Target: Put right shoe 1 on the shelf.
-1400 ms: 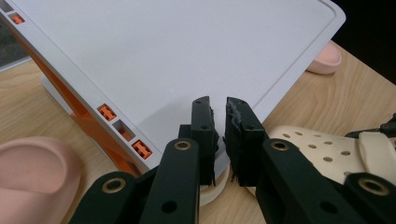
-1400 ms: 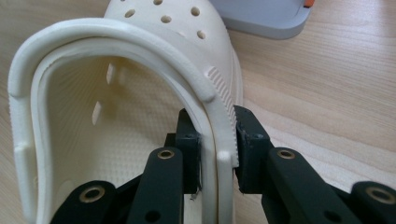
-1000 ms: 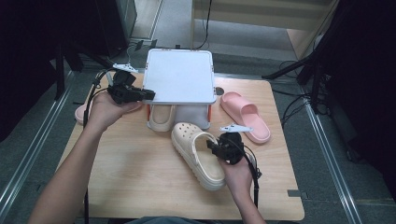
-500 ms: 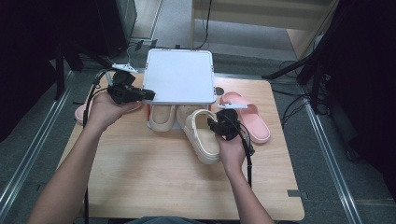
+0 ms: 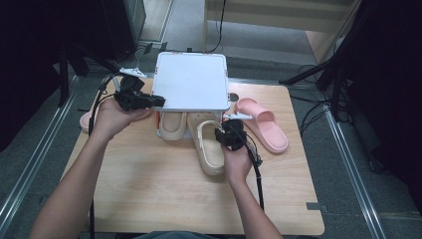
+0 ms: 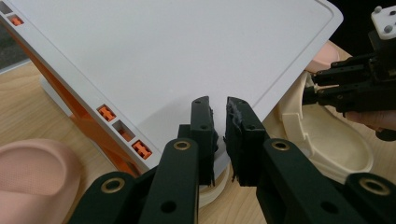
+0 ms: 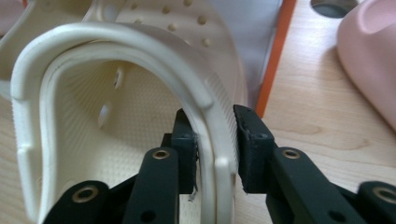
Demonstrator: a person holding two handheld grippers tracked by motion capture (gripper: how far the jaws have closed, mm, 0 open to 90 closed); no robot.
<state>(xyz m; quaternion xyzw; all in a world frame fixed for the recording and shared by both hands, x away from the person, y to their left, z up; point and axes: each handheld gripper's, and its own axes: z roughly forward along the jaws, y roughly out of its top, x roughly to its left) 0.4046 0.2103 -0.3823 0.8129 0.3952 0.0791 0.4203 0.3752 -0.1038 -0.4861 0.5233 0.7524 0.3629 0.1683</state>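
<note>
A white rack top board (image 5: pixel 191 82) on orange supports stands at the back of the wooden table (image 5: pixel 149 189). My left gripper (image 5: pixel 158 101) is shut on the board's front left corner (image 6: pixel 154 70); its jaws (image 6: pixel 218 109) stand nearly together. One cream clog (image 5: pixel 171 124) lies under the board. A second cream clog (image 5: pixel 208 149) lies beside it, toe under the board. My right gripper (image 5: pixel 221 133) straddles this clog's side rim (image 7: pixel 212 107). Its jaws (image 7: pixel 215 126) have just been opening, and the right pad stands off the rim.
A pink slide (image 5: pixel 261 124) lies right of the rack, close to my right hand. Another pink slide (image 5: pixel 85 120) lies at the table's left edge, partly behind my left hand. Cables trail from both grippers. The table's near half is bare wood.
My right gripper has carried the second clog from mid-table back and left, so its toe now sits under the board beside the first clog. The left gripper has stayed put.
</note>
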